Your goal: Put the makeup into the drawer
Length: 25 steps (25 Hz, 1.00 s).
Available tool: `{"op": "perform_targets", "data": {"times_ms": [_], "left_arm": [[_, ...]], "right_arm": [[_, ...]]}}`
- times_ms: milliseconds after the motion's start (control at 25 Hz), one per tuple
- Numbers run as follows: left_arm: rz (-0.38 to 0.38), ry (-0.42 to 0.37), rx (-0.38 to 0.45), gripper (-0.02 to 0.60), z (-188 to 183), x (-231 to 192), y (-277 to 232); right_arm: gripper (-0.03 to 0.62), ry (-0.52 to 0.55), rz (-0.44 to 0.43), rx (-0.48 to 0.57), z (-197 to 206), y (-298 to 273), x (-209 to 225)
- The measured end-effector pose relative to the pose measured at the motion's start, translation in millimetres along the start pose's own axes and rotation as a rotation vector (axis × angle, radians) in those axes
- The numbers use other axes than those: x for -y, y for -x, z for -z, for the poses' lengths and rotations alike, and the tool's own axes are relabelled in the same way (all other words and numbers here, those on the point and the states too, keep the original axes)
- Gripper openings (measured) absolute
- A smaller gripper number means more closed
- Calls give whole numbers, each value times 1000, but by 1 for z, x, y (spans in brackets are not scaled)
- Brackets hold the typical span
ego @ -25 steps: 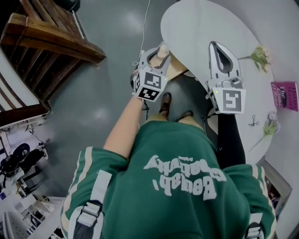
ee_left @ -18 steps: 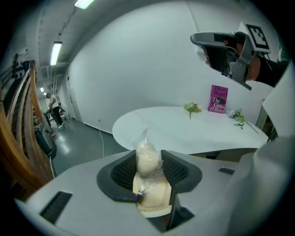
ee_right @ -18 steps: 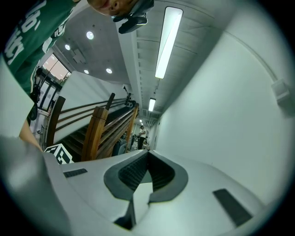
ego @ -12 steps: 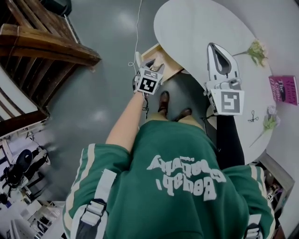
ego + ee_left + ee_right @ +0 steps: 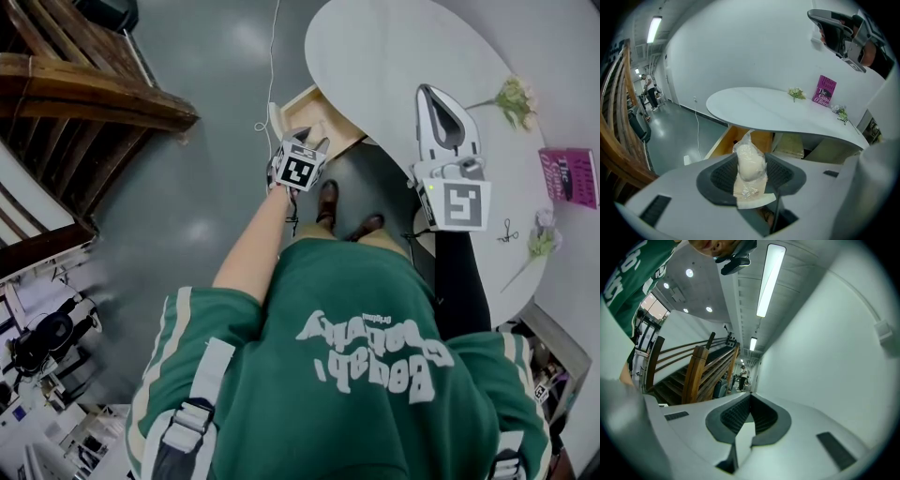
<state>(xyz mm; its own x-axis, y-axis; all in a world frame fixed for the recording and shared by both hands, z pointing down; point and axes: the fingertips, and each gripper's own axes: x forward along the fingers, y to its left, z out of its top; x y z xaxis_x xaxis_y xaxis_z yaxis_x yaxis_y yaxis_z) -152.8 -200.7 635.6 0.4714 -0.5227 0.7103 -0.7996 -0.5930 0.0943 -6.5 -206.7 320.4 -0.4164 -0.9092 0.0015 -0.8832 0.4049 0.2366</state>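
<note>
Pinching the soft, light clear-wrapped cream makeup puff (image 5: 750, 165) mid-body, left gripper (image 5: 751, 158) jaws just opened slightly; wooden drawer (image 5: 762, 140) at 12 o'clock.

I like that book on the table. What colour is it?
Pink book, clearest in the left gripper view.

Glossy grey floor (image 5: 206, 122), wooden staircase (image 5: 94, 84), white oval table (image 5: 394, 47), white walls (image 5: 754, 47), ceiling strip lights (image 5: 769, 277).

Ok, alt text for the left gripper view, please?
The left gripper, jaws just eased slightly wider, pinches a cream makeup puff in clear plastic wrap in front of an open wooden drawer beneath a white oval table.
</note>
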Motion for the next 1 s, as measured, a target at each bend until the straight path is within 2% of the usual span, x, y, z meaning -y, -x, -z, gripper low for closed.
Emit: {"op": "perform_targets", "data": {"times_ms": [120,240,320,480,560,840,1000], "left_arm": [[1,-3,-1,198,0,-2,-1],[10,-17,-6,204,2,-1,-3],[17,-19,-11,213,3,2,-4],[24,8,-26,281,9,2,-8],[15,5,-29,293,9,0,-8],[10,8,-49,299,16,1,-10],[13,9,-57,299,20,4,-13]], "right_arm": [[9,-26,15,20,-7,-4,-1],[9,15,2,-26,7,0,1],[9,11,7,-20,6,1,3],[9,-7,18,-1,2,0,4],[9,-9,19,-3,3,0,5],[9,-3,17,-25,9,3,8],[9,-34,34,4,3,0,9]]}}
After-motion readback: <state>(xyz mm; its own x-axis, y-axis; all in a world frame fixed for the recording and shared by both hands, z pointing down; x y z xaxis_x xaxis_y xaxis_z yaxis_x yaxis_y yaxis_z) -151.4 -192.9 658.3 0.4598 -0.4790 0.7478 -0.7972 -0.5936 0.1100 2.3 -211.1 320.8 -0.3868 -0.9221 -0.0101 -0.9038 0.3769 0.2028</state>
